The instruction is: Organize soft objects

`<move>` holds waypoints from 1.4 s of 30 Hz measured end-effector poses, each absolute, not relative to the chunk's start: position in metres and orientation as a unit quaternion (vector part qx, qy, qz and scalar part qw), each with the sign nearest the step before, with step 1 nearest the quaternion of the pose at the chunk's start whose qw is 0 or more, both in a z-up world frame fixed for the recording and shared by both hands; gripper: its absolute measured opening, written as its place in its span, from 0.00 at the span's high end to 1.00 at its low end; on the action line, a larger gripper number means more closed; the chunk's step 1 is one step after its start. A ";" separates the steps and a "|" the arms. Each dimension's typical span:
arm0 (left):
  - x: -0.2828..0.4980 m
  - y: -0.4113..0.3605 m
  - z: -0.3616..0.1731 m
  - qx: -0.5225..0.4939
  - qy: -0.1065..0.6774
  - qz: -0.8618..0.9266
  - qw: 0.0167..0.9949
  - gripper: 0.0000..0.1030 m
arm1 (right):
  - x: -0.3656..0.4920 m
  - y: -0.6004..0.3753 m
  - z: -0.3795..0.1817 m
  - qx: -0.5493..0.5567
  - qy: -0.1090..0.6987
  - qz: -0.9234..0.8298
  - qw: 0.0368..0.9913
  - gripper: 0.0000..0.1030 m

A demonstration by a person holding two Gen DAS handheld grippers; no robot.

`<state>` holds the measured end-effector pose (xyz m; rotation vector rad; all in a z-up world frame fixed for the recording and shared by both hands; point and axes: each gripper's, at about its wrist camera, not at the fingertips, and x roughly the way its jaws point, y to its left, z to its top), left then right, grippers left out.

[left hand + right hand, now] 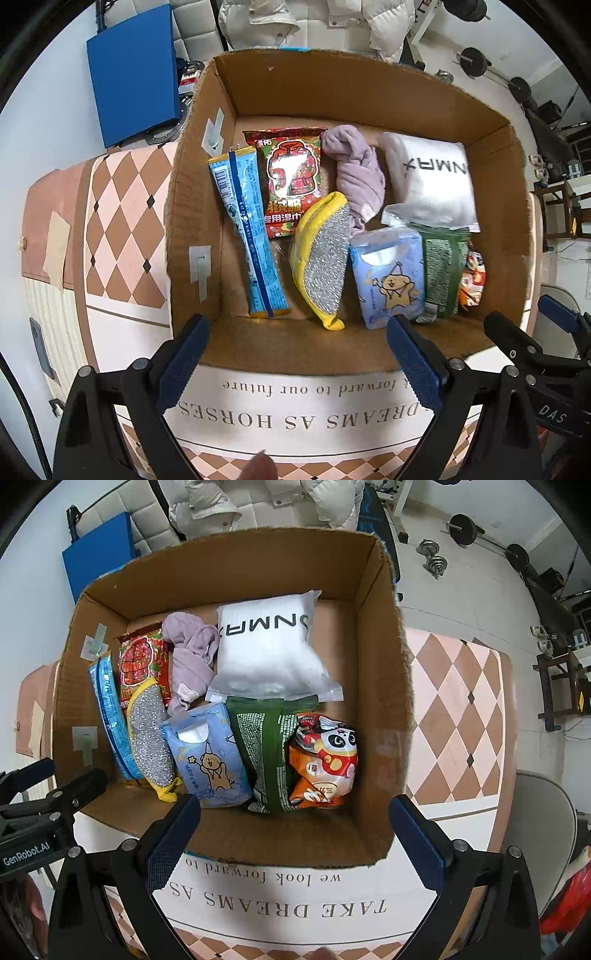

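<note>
Cardboard open-topped brown box (384, 686), just ahead of my empty, spread left gripper (299, 365) and right gripper (295, 845), holds every visible soft packet, including the white pillow-shaped pouch (269, 653); sorting appears nearly complete.

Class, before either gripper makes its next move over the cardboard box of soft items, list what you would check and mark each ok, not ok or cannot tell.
1. Left gripper jaws open, holding nothing: ok.
2. Right gripper jaws open, holding nothing: ok.
3. Both grippers outside the cardboard box, at its near wall: ok.
4. Items lie inside the box, none over the rim: ok.
5. Panda packet fully seen from the left wrist: not ok, the green pack hides most of it.
6. Whether anything lies under the white pouch: cannot tell.
</note>
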<state>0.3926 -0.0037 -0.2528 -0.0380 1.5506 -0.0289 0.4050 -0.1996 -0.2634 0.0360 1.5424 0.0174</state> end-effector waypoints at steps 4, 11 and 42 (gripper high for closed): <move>0.378 -0.004 -0.232 -0.021 0.680 -0.014 0.733 0.05 | 0.391 -0.203 -0.243 0.019 0.681 0.008 0.732 0.00; 0.332 -0.005 -0.183 -0.001 0.622 -0.005 0.783 0.05 | 0.349 -0.207 -0.196 0.009 0.634 -0.007 0.773 0.00; 0.117 -0.018 0.002 0.021 0.477 -0.042 0.878 0.05 | 0.107 -0.203 0.021 0.031 0.469 0.002 0.883 0.00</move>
